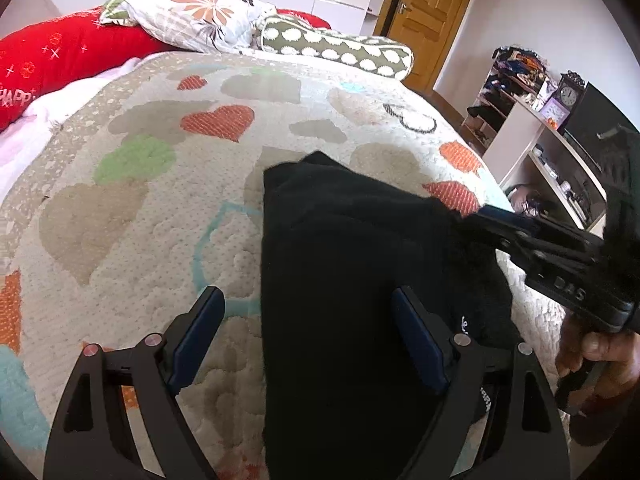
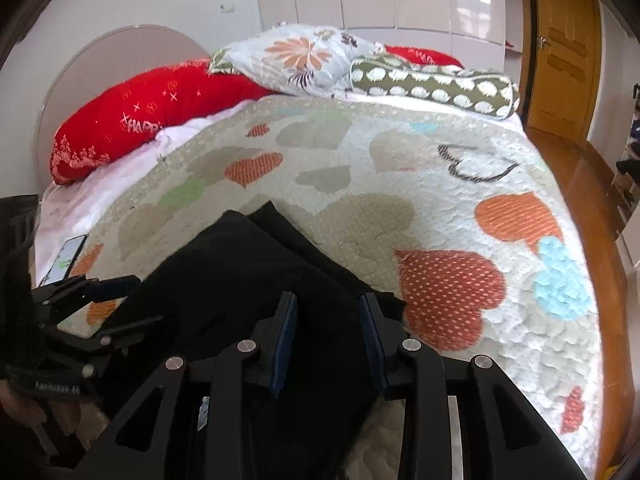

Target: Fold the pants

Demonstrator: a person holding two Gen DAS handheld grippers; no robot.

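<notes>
Bedroom daylight falls on a quilted bedspread (image 1: pixel 132 208) patterned with orange, green and tan hearts, which fills both views. At the upper left of each frame we see a red pillow (image 2: pixel 132 120), then a floral pillow (image 2: pixel 296 58), then a green bolster with white spots (image 2: pixel 436 88), and a wooden door (image 2: pixel 564 60) at the upper right. In the left wrist view, our left gripper (image 1: pixel 308 340) sits at the bottom with its fingers wide apart, straddling the left edge of the black pants (image 1: pixel 352 280), which lie on the bedspread at lower centre. Further right, our right gripper (image 1: pixel 476 216) reaches in towards the far right corner of the pants. In the right wrist view its fingers (image 2: pixel 286 340) stand apart over the dark cloth. Shelving (image 1: pixel 532 136) with a clock (image 1: pixel 568 94) lines the right wall.
</notes>
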